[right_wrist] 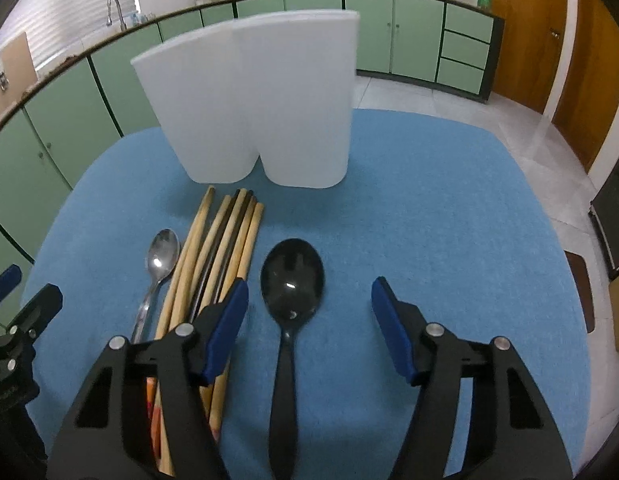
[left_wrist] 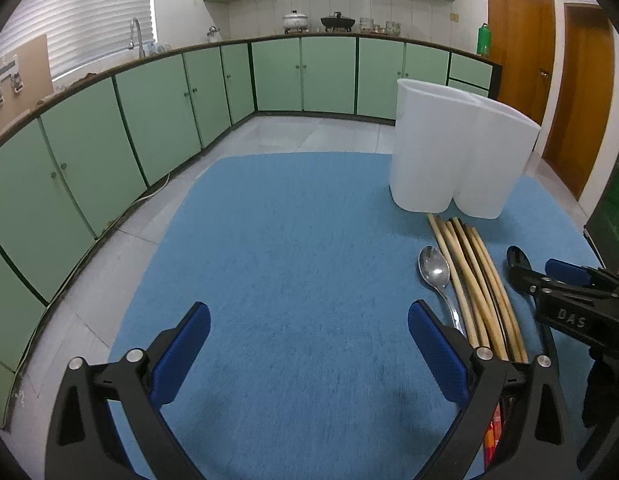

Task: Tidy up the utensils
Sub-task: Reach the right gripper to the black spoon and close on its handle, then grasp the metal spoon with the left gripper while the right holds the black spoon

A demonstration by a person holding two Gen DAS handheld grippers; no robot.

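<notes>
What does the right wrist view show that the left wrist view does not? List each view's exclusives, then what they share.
Only the right wrist view shows the whole black plastic spoon, handle included, lying between the open right gripper fingers without being gripped.

Only the left wrist view shows the open left gripper over bare blue fabric mat, and the right gripper from outside.

Both show the white plastic two-compartment holder, the bundle of wooden chopsticks and the shiny metal spoon left of it.
</notes>
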